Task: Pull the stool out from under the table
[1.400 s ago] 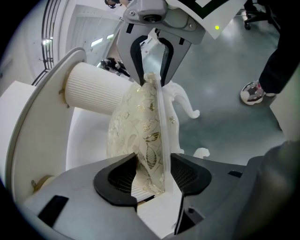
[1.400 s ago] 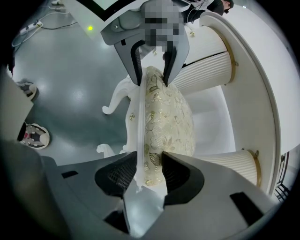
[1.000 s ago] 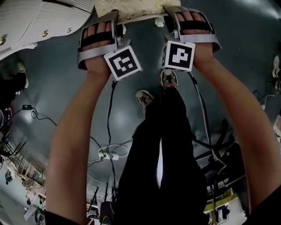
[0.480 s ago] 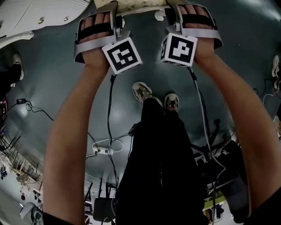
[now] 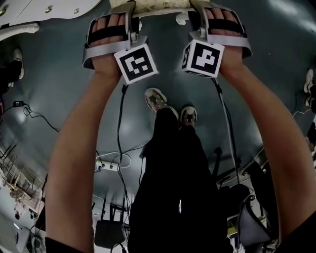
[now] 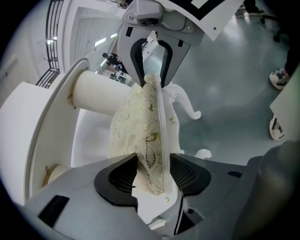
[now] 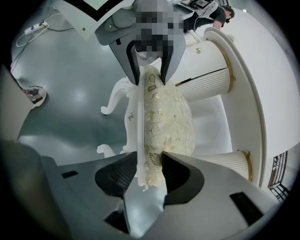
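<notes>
At top left, counter (image 5: 24, 7): white, gold studs along its edge; its fluted column (image 6: 98, 91) stands close behind the stool.
Left hand (image 5: 106, 34): strapped into the grey handle, with the marker cube (image 5: 137, 63) turned up towards you.
Left claw (image 5: 129, 10): clenched on one end of the stool's seat; you have cushion and white rim squeezed between both pads (image 6: 123, 176).
Stool (image 5: 158, 5): cream cushion with a gold leaf pattern on a white frame. It sits at the top edge of your head view, between your two claws. Its curled white legs (image 6: 185, 101) reach towards the grey floor (image 5: 59, 99). How far the seat lies under the counter, you cannot tell.
Shoes (image 5: 157, 99): two, on the floor below the cubes.
Right claw (image 5: 197, 10): clenched on the opposite end of the same seat, rim and cushion between its pads (image 7: 183, 176).
Right hand (image 5: 224, 27): strapped in like your left.
</notes>
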Demonstrator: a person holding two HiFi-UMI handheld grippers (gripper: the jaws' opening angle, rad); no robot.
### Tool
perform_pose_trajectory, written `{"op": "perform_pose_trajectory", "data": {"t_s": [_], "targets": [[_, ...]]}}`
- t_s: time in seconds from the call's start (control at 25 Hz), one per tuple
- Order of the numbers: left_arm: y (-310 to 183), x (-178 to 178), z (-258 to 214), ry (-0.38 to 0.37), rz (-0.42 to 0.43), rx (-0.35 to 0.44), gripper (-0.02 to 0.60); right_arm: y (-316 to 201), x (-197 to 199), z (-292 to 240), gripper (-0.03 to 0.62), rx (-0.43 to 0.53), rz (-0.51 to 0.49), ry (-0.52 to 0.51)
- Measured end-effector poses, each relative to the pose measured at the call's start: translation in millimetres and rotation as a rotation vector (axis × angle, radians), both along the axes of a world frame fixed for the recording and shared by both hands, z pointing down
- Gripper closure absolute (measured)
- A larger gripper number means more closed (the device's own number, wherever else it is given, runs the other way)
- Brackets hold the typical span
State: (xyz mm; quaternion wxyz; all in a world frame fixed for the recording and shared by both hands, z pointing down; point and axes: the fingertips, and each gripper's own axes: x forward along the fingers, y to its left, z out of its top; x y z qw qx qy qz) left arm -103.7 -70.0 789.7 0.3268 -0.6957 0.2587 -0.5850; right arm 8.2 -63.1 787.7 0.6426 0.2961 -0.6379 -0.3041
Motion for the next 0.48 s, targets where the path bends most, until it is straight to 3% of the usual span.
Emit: {"op": "perform_pose_trajectory", "data": {"t_s": [0.28,0.48], "targets": [[40.9,-7.4,3.1,-0.053,0.005,-0.006,0.356,35.3,0.0,1.2,0.43,-0.004,-0.014,-0.006],[59.2,-4.9,3.2,-0.041,-0.018,-0.029,0.354,51.9,0.1,-1.2,0.43,-0.014,-0.017,-0.009]]}}
